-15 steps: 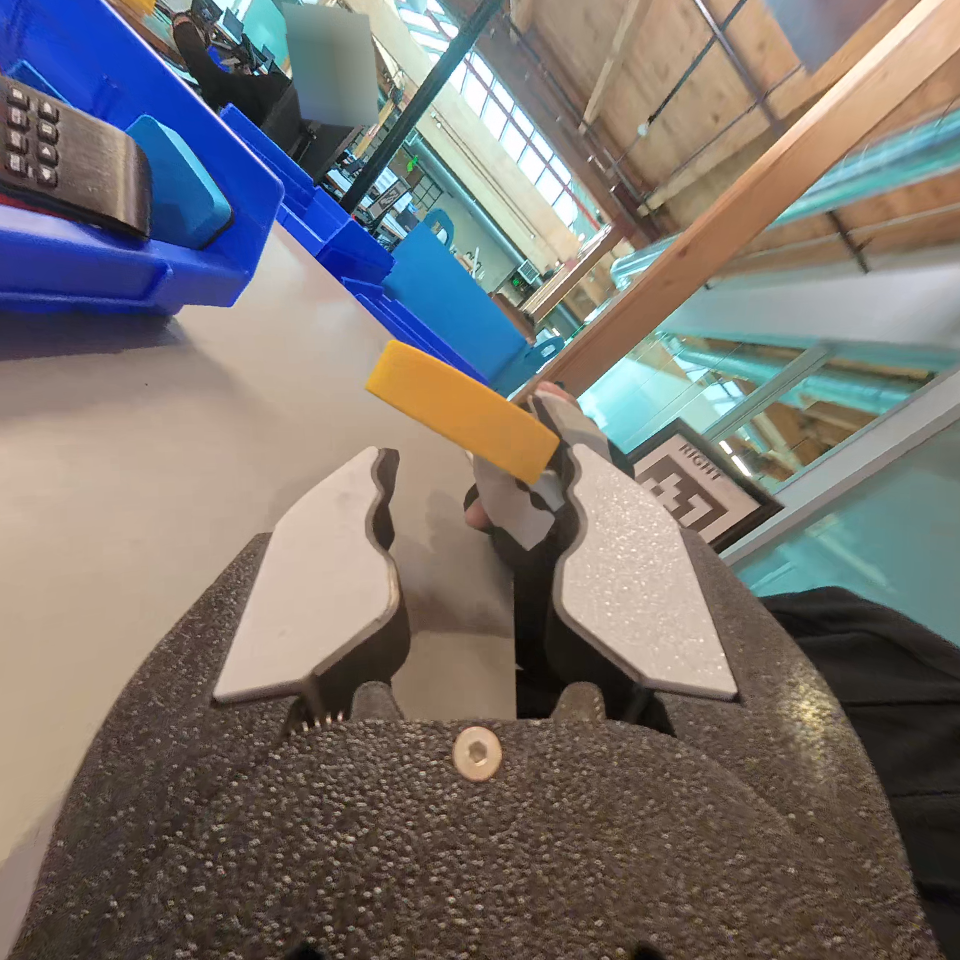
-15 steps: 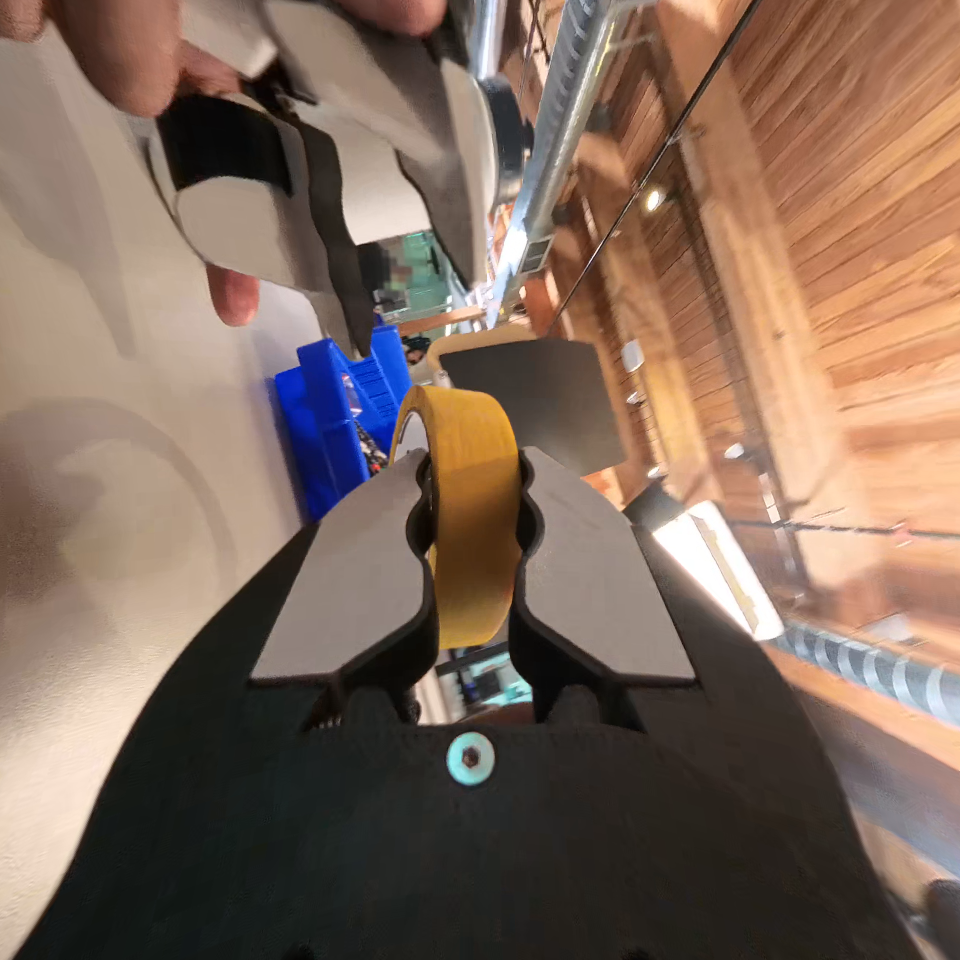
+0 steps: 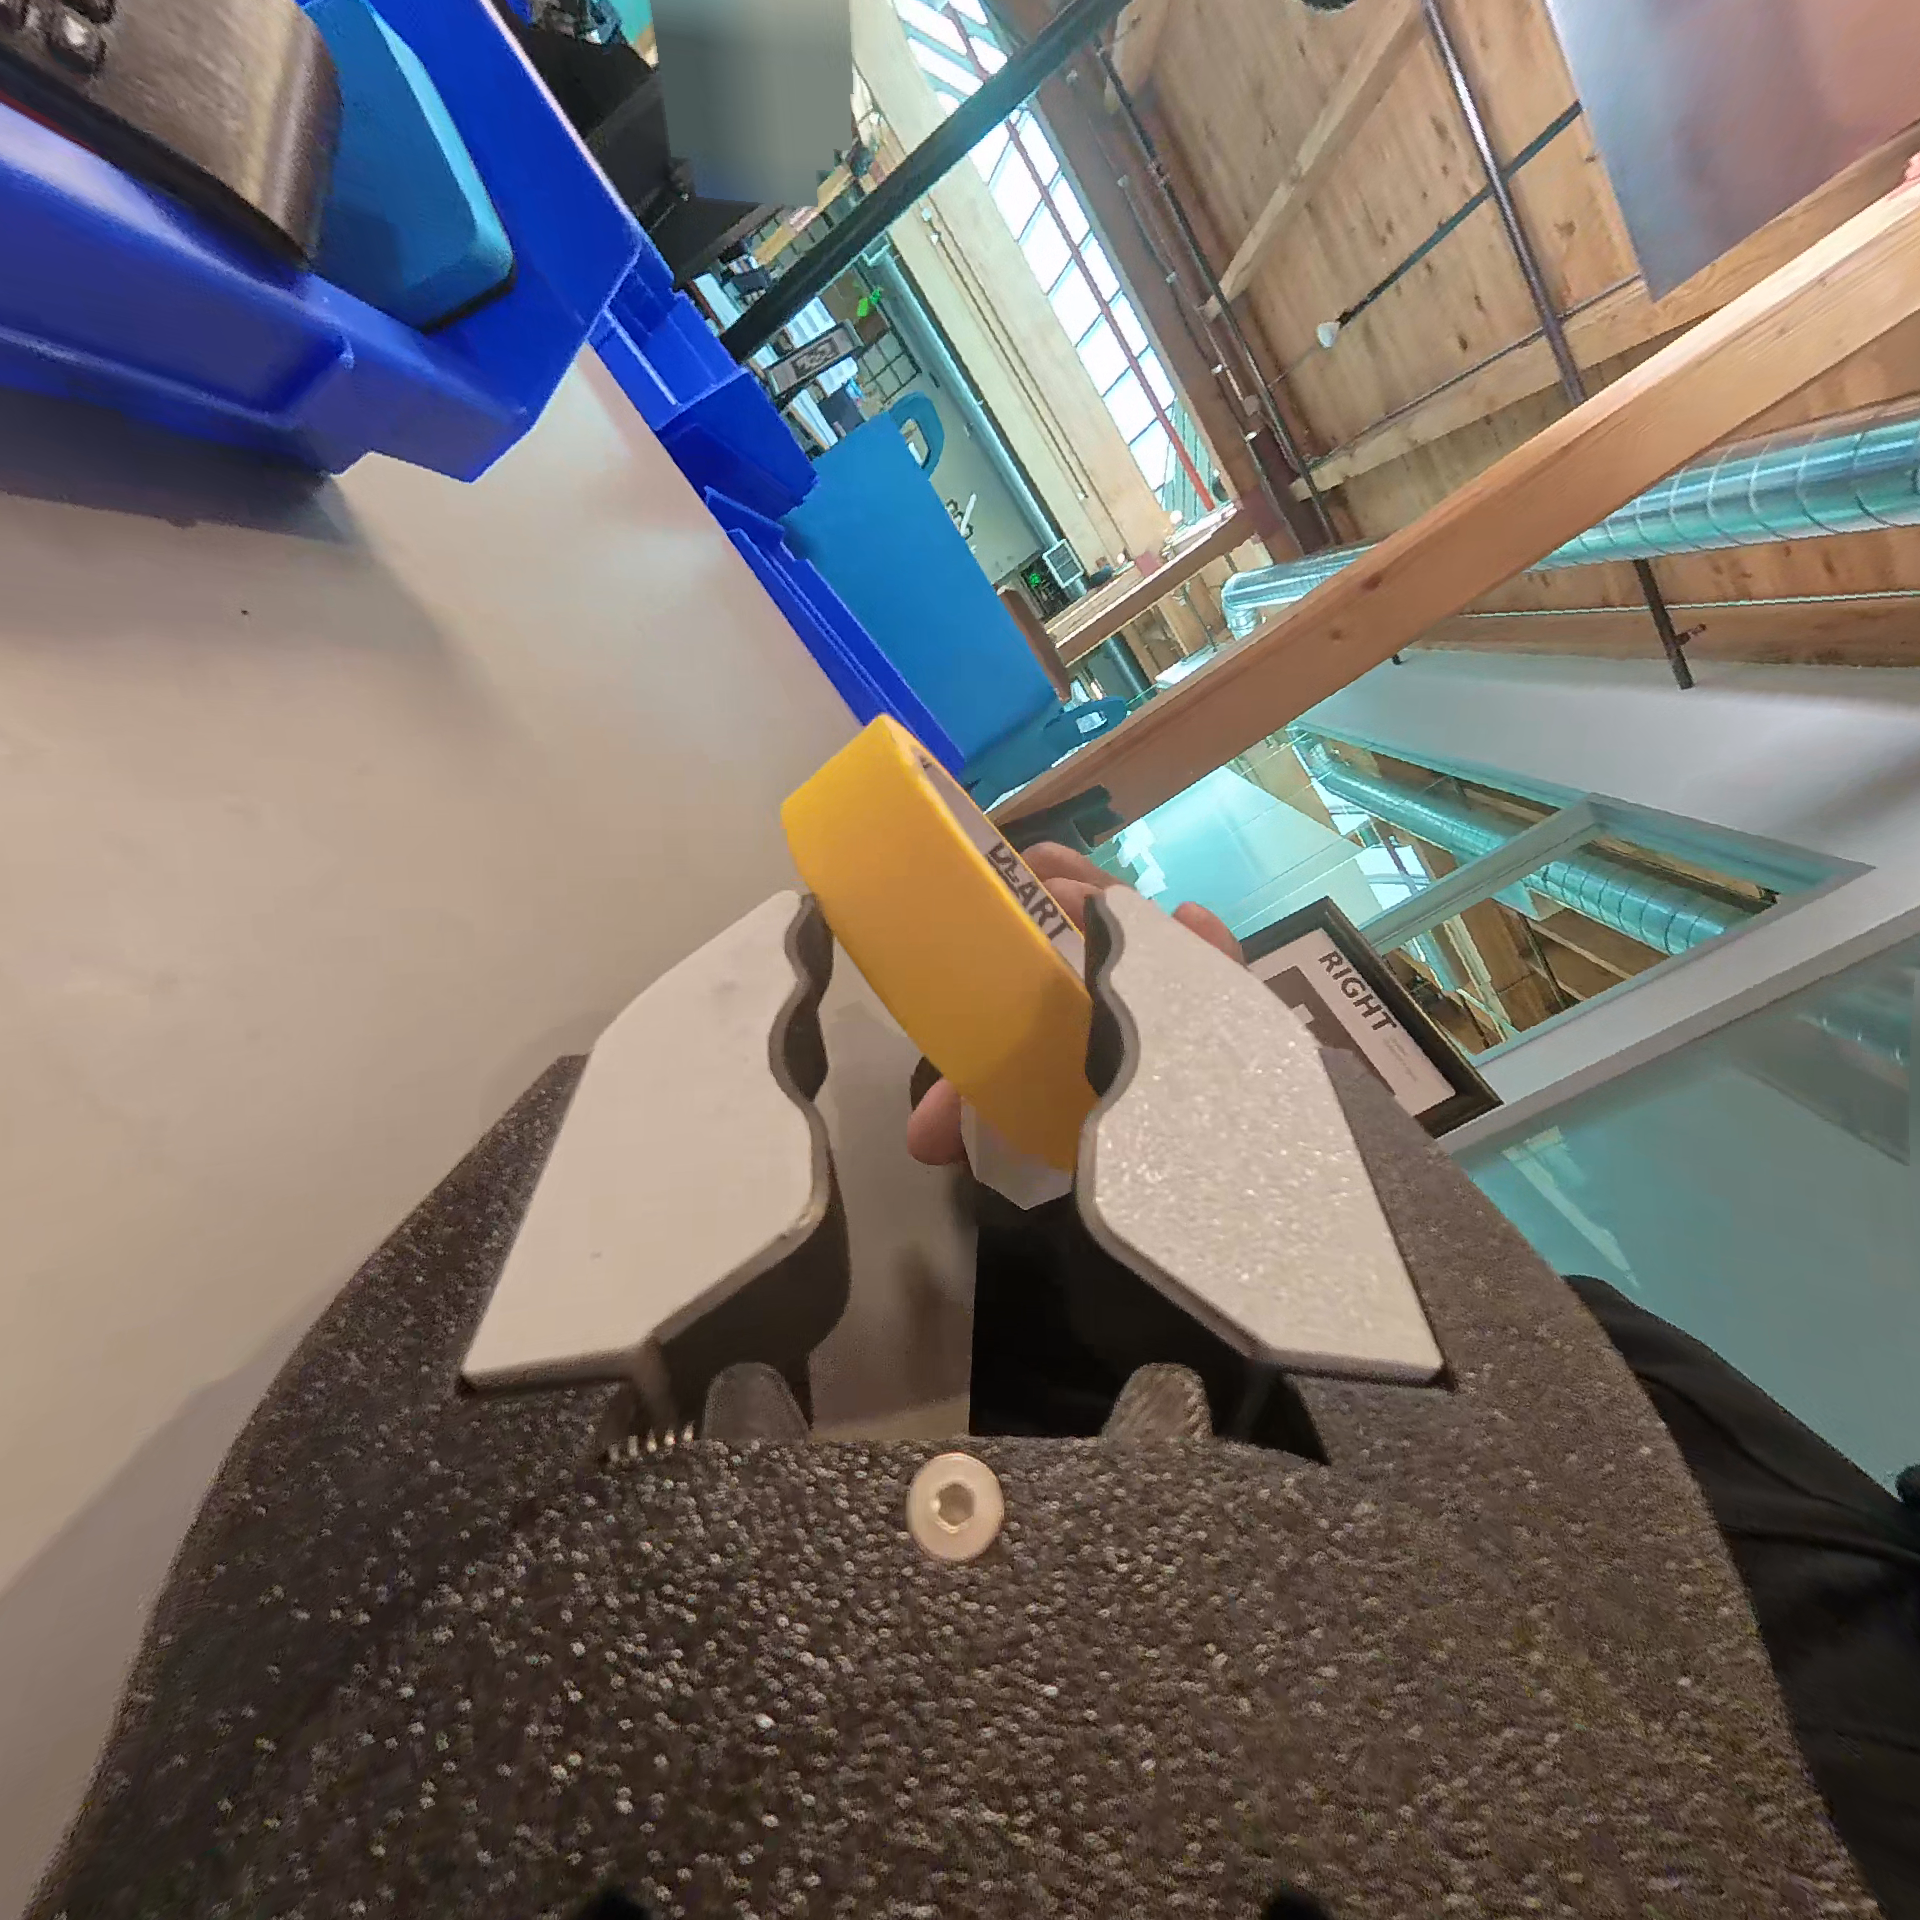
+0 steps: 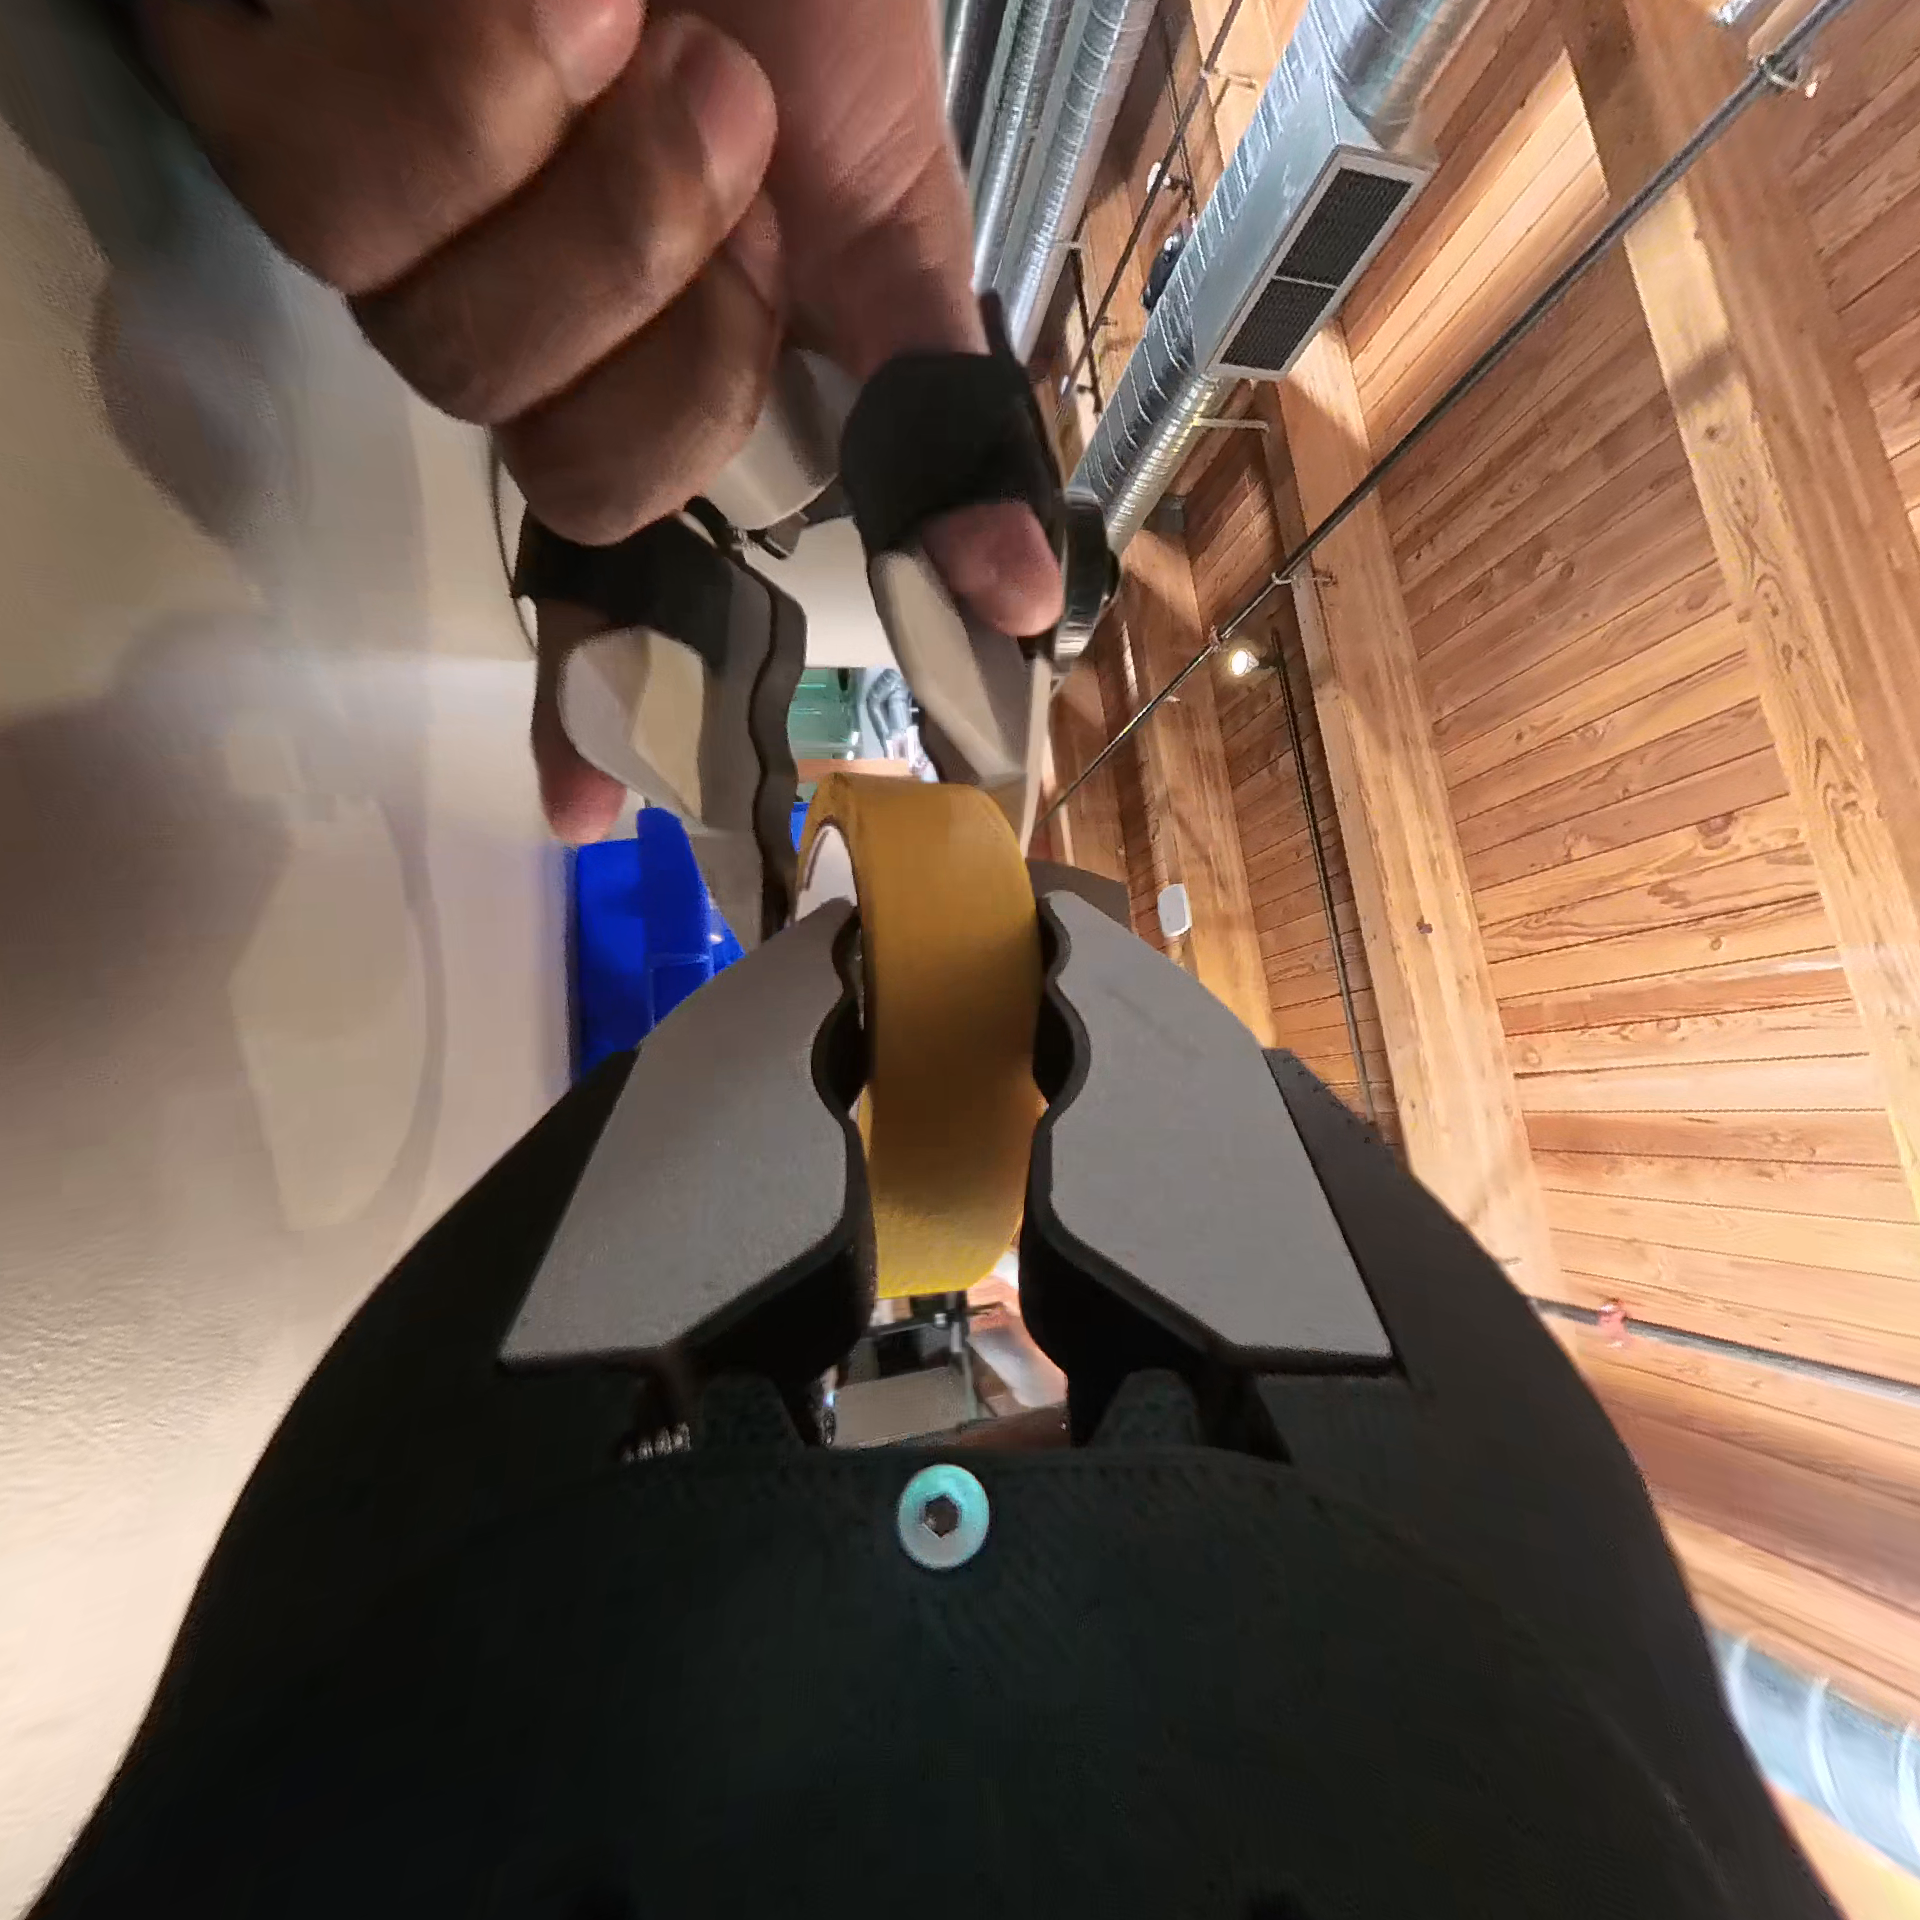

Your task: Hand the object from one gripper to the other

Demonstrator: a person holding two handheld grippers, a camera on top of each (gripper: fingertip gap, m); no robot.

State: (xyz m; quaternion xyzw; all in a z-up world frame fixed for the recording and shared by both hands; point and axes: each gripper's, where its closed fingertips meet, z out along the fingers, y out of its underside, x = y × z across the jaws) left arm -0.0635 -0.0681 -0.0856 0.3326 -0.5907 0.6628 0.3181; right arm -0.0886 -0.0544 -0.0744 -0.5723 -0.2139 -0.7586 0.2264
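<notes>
The right tongs (image 4: 948,1023) are clamping the flat sides of a yellow roll of masking tape (image 4: 940,1039), holding it edge-on in the air above the pale grey surface (image 3: 312,831) so that its far rim is sticking out free. The left tongs (image 3: 951,1013) are standing apart with that rim between their fingers, one finger touching it; they are probably being placed to close on it. The handover is likely midway, the roll not yet being released.
</notes>
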